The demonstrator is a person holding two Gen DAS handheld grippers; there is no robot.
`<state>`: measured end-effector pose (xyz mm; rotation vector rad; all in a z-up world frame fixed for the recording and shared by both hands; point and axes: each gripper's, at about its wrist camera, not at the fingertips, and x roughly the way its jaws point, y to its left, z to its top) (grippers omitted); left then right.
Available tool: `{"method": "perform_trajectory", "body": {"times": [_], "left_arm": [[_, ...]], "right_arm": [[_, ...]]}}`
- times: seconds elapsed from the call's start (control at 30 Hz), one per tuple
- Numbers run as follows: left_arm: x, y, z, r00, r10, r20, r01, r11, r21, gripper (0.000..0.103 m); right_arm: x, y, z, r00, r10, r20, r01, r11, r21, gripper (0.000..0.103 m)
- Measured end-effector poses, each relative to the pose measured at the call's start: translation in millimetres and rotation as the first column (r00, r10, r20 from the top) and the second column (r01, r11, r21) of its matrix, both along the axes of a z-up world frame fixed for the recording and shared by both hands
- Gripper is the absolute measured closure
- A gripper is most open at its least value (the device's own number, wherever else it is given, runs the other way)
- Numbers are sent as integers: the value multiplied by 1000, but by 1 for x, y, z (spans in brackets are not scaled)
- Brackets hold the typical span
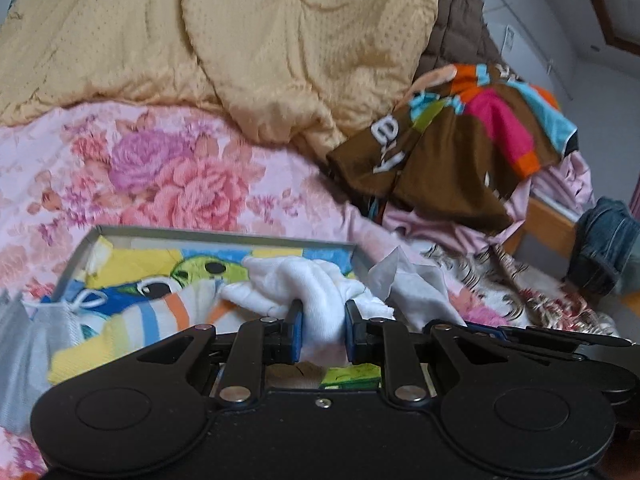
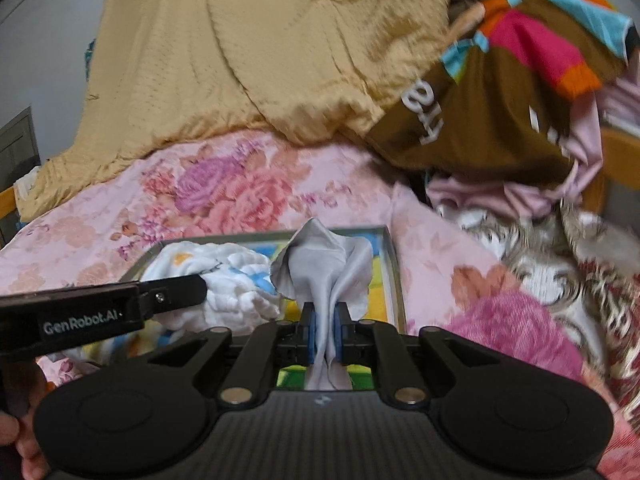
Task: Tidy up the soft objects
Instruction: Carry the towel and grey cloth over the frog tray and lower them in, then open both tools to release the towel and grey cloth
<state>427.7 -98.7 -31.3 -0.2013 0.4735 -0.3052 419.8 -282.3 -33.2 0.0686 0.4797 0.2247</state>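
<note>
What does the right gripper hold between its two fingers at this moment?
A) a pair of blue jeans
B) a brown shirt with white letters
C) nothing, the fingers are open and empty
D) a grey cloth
D: in the right wrist view, the right gripper is closed on a grey cloth, which bunches up above the fingers over the tray, while the left gripper grips a white cloth.

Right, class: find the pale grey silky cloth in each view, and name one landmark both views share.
Left wrist view: pale grey silky cloth, right of centre, by the tray's right edge.
Right wrist view: centre, pinched in the right tongs.
Shared landmark: shallow grey metal tray.
</note>
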Motion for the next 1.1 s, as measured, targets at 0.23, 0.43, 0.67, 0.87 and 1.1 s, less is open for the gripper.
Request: {"method": "perform_trajectory", "body": {"times": [0.23, 0.43, 0.67, 0.87, 1.1], "left_arm": [[13, -13, -10, 996, -15, -85, 19, 999, 50, 81], [21, -15, -16, 984, -9, -178, 20, 998, 57, 79], [26, -16, -19, 966, -2, -259, 24, 996, 81, 70], [28, -13, -20, 957, 23, -288, 1, 997, 82, 55], [21, -3, -10, 957, 68, -281, -50, 996, 70, 36]], "right_arm": [[13, -2, -14, 997, 14, -82, -14, 1000, -7, 93], [17, -3, -15, 991, 15, -132, -15, 1000, 4, 91], [17, -4, -17, 990, 11, -144, -12, 1000, 0, 81], [16, -6, -14, 990, 4, -138, -3, 1000, 8, 66], [12, -12, -6, 993, 2, -119, 2, 999, 33, 51]]}}
